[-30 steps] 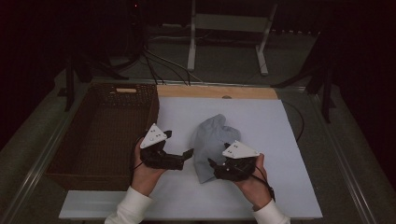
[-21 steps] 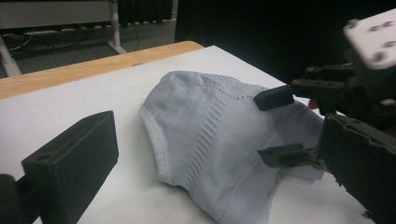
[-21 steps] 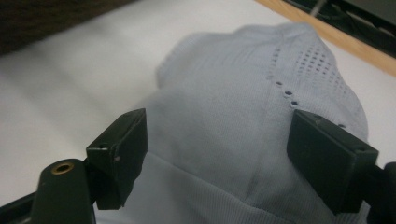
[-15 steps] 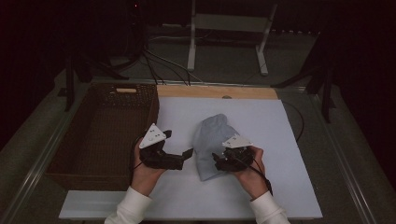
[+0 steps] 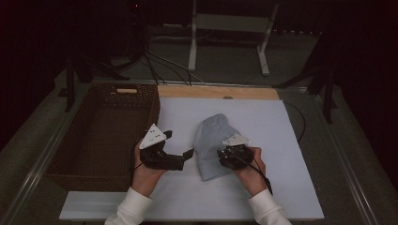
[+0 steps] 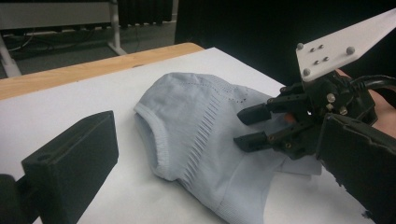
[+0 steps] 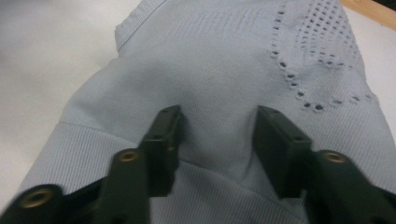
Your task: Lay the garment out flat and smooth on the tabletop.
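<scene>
A pale blue knitted garment [image 5: 212, 136] lies folded on the white board [image 5: 267, 136]. My right gripper [image 5: 221, 158] points down onto its near right part. In the right gripper view the fingertips [image 7: 169, 122] rest on the cloth [image 7: 219, 60], about a hand's width apart. Its jaws have just been closing, with flat, slightly puckered fabric between them that is not pinched. My left gripper [image 5: 178, 144] hovers open just left of the garment, with nothing between its jaws. The left gripper view shows the right gripper [image 6: 243, 127] touching the garment [image 6: 196, 116].
A dark wicker basket [image 5: 124, 87] stands at the left, against the board's edge. A wooden strip [image 5: 216, 92] runs along the board's far side. Metal stand legs [image 5: 192, 42] and cables lie on the floor beyond the table.
My right gripper has tipped down and shifted left onto the garment, and its jaws stand narrower. The left gripper and the garment have stayed put.
</scene>
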### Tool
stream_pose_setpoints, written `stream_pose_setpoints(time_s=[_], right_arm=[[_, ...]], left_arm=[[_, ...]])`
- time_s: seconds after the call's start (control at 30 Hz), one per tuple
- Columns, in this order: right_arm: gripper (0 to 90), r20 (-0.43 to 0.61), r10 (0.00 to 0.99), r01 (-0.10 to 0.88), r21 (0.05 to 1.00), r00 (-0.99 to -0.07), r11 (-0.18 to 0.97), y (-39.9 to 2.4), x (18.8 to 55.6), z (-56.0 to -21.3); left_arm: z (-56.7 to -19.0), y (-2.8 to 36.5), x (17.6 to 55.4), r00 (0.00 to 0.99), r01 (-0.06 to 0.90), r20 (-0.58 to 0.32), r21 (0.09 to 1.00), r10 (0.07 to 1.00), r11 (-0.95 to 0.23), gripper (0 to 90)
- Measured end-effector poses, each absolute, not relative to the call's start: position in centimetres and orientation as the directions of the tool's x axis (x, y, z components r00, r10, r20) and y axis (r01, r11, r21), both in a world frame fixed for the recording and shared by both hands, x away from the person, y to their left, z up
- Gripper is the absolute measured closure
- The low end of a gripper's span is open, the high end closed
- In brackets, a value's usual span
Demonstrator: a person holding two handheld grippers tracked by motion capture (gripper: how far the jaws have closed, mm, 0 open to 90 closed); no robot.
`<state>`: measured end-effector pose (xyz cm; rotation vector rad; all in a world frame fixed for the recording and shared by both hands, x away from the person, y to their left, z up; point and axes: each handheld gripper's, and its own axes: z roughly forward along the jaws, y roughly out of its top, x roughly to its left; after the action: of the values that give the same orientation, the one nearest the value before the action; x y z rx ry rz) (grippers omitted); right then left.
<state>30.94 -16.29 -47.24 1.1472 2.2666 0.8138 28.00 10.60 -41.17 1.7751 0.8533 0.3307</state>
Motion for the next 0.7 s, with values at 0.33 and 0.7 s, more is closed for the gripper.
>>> stream_pose_setpoints(time_s=[0.33,0.7], right_arm=[[89.5,-0.142,0.830,0.548,0.689,-0.539,0.474,-17.2,30.9,-47.1],[89.9,-0.179,0.910,0.568,0.732,-0.374,0.377,-20.8,30.6,-46.1]], left_arm=[[-41.2,10.5,28.0,0.704,0.387,-0.180,0.909,0.688,-0.158,0.1],[-41.2,10.6,28.0,0.703,0.387,-0.181,0.909,0.688,-0.157,0.1]])
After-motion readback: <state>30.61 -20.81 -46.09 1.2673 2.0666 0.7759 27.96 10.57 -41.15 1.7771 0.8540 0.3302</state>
